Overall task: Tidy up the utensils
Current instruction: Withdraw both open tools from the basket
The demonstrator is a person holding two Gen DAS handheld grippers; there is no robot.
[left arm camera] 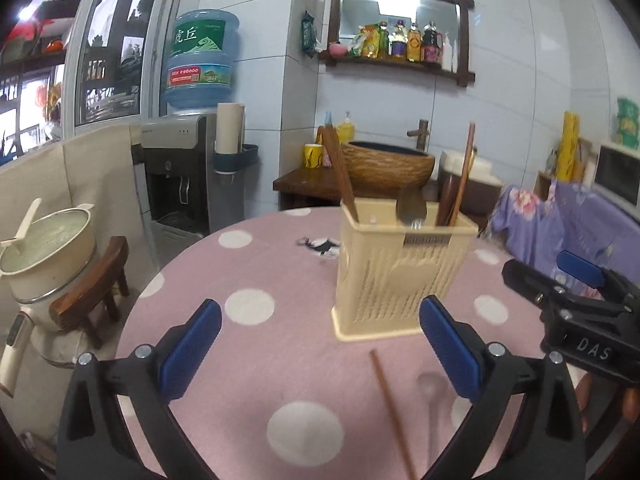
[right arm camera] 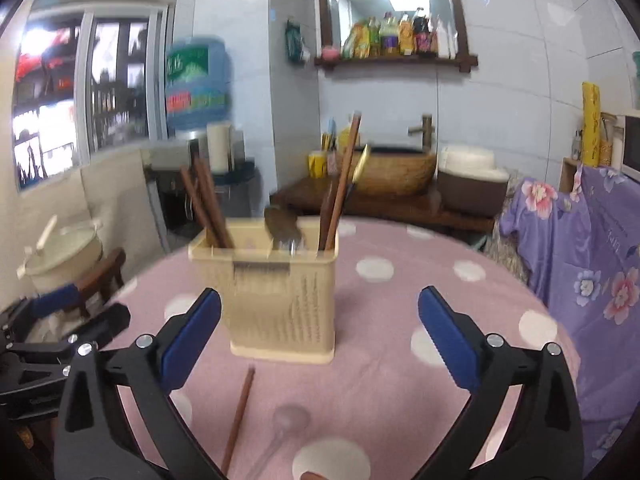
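Chopstick (left arm camera: 390,408) flat — long axis toward holder (left arm camera: 400,272) | both grippers' fingers spread, empty

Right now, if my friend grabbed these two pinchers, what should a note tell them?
Left gripper: open, empty. Right gripper: open, empty.
Cream utensil holder stands upright on the pink dotted tablecloth, ahead of both grippers.
Done: brown chopsticks and other utensils already stand in the holder.
Left: one brown chopstick and a clear spoon lie on the cloth in front of the holder; these probably go in next.
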